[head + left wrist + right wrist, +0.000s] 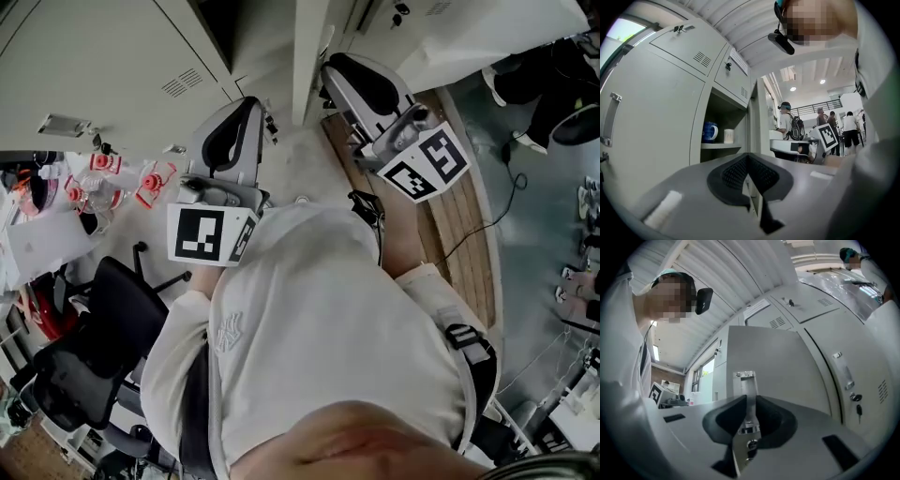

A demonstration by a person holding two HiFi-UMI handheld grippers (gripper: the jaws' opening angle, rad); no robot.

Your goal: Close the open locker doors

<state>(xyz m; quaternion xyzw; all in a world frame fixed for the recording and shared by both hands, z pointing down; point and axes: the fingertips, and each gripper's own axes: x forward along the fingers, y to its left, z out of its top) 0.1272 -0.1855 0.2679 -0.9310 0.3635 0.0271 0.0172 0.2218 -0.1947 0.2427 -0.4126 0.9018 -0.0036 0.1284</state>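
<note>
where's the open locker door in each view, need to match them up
Head view: open locker door at top centre, seen edge-on.
Left gripper view: centre, the narrow grey strip right of the shelf with the blue mug.
Right gripper view: broad grey face filling the centre, its handle in the right claw.
Shared landmark: the vented upper lockers.

floor [525, 187]: grey | chair [94, 347]: black, left | ceiling [754, 23]: white, corrugated | lights [792, 88]: on
</note>
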